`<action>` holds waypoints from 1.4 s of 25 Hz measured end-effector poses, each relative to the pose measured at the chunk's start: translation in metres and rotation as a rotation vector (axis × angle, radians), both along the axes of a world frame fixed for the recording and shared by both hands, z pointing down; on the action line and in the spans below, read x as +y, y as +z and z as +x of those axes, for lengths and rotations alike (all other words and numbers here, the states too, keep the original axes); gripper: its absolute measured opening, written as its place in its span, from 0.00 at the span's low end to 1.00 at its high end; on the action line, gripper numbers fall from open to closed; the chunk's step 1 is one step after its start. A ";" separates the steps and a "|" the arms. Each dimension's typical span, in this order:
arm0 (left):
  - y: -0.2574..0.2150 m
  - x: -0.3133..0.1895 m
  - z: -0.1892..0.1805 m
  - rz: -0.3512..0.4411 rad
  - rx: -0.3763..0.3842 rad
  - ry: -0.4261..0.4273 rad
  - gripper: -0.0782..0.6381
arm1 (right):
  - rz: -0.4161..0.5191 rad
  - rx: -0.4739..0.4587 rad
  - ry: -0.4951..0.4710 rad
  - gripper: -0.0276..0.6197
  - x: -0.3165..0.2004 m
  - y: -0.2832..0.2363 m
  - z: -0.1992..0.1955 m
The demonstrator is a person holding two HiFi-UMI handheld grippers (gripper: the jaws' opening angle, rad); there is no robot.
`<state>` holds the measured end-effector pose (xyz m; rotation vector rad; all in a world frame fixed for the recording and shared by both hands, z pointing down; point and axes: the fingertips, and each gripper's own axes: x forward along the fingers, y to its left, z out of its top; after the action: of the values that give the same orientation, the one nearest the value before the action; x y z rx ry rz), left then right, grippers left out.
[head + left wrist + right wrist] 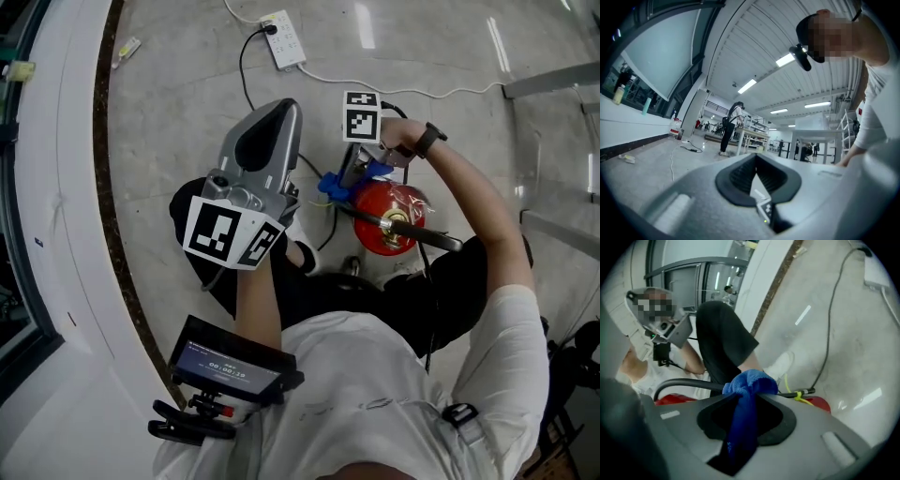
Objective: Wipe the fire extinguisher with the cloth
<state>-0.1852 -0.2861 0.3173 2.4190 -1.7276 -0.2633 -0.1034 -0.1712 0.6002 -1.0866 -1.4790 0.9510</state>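
Observation:
A red fire extinguisher (389, 217) stands on the floor between the person's legs, with a black hose (427, 236) across its top. My right gripper (349, 180) is shut on a bunched blue cloth (334, 186), which is pressed to the extinguisher's upper left side. In the right gripper view the cloth (749, 383) bulges out past the right gripper (746, 401), over the red body (821, 404) and hose (683, 383). My left gripper (281, 112) is raised left of the extinguisher and holds nothing. In its own view, the left gripper (756, 158) points up at a ceiling, jaws together.
A white power strip (284, 39) and its cables lie on the floor beyond the extinguisher. A white curved ledge (56, 234) runs along the left. The person's shoe (302, 247) is beside the extinguisher. A standing person (730, 127) and tables (815, 136) are far off.

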 end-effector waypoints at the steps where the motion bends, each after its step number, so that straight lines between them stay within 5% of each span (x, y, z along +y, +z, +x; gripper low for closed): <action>1: 0.003 0.000 -0.001 -0.006 -0.001 -0.001 0.11 | 0.014 0.027 0.016 0.20 0.000 0.029 0.000; 6: 0.016 -0.001 -0.008 -0.033 -0.014 -0.013 0.11 | 0.238 0.084 0.061 0.20 -0.014 0.174 0.003; 11: 0.022 0.011 -0.005 -0.079 -0.059 -0.021 0.11 | 0.423 0.018 0.096 0.19 -0.024 0.245 0.012; 20: 0.015 0.022 0.014 -0.071 -0.066 -0.006 0.11 | 0.711 -0.071 0.085 0.19 -0.066 0.260 0.025; 23: 0.005 0.032 0.025 -0.041 -0.061 -0.001 0.11 | 0.815 -0.121 0.377 0.20 -0.116 0.204 0.025; 27: -0.017 0.051 0.045 0.012 -0.041 0.033 0.11 | 0.948 -0.250 0.972 0.20 -0.203 0.097 0.065; 30: -0.033 0.066 0.052 0.046 -0.033 0.059 0.11 | 1.010 -0.413 1.366 0.20 -0.215 -0.015 0.115; 32: -0.037 0.075 0.054 0.056 -0.023 0.066 0.11 | 1.094 -0.504 1.551 0.22 -0.199 -0.076 0.151; 35: -0.033 0.092 0.063 0.047 -0.005 0.086 0.11 | 1.237 -0.571 1.680 0.23 -0.150 -0.131 0.198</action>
<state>-0.1226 -0.1938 0.2847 2.5214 -1.6317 -0.2908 0.0948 -0.3209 0.4691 1.1400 -2.7867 0.3680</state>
